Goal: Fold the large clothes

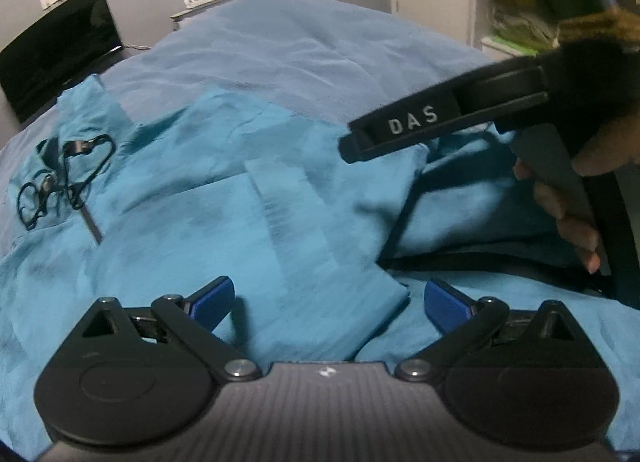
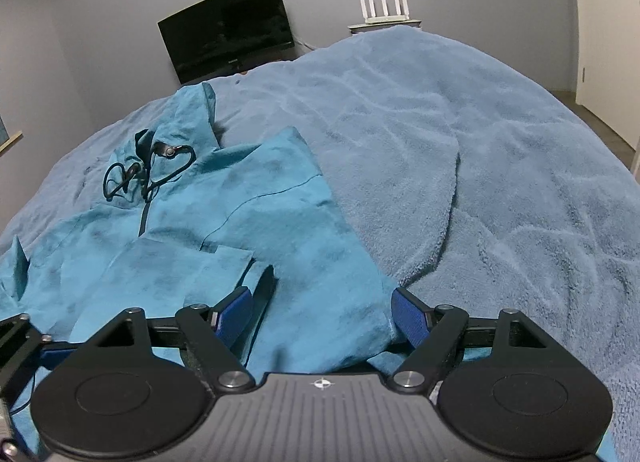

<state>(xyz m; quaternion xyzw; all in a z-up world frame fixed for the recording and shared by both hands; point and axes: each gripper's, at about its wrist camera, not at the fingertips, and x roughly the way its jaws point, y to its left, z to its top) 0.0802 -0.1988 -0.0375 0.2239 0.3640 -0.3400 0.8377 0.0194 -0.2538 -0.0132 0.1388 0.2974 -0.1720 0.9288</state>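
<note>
Both grippers, left gripper point(image 1: 328, 298) & right gripper point(image 2: 322, 312), hang w/ jaws apart, holding nothing, over the teal hoodie point(image 2: 256, 222) lying half-folded on the bed point(image 2: 500, 166), so we risk its loose folded sleeve springing back or the drawcord point(image 2: 152, 174) snagging.

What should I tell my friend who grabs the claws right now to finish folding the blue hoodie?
Left claw: open, holding nothing, hovering over the hoodie.
Right claw: open, nothing gripped, its blue pads either side of the hoodie's near edge, not pressing it.
Hoodie: lies on the blue blanket, hood with its black drawstring at the far left. One flap is already folded over the middle.
Done: first fold-ins, it seems.
Left: probably fold the remaining side in, then fold the hoodie in half and smooth it.
</note>
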